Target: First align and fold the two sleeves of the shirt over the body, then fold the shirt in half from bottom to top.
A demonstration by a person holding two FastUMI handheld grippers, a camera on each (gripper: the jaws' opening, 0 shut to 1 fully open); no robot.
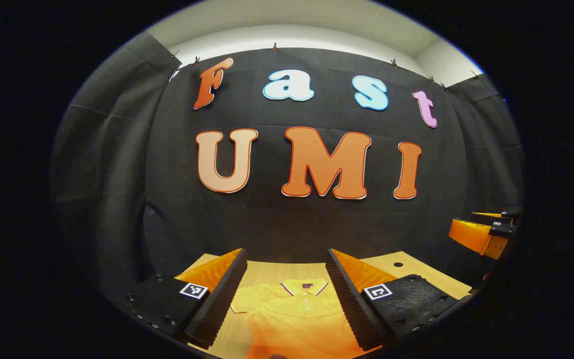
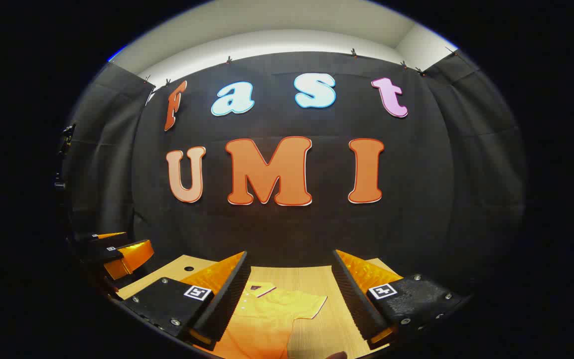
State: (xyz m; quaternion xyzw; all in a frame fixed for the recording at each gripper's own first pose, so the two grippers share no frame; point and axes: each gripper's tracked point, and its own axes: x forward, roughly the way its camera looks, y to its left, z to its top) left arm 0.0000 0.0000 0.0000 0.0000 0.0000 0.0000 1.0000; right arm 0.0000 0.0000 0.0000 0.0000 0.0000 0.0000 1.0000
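Note:
A yellow polo shirt lies flat on the wooden table, collar toward the back wall. In the left gripper view my left gripper hangs open above the shirt's collar and left sleeve, nothing between its fingers. In the right gripper view my right gripper is open above the shirt and its right sleeve, holding nothing. The right gripper also appears at the right edge of the left gripper view, and the left gripper at the left edge of the right gripper view.
The wooden table runs back to the black cloth wall. A small dark hole sits in the tabletop to the right of the shirt. Black cloth closes both sides of the booth.

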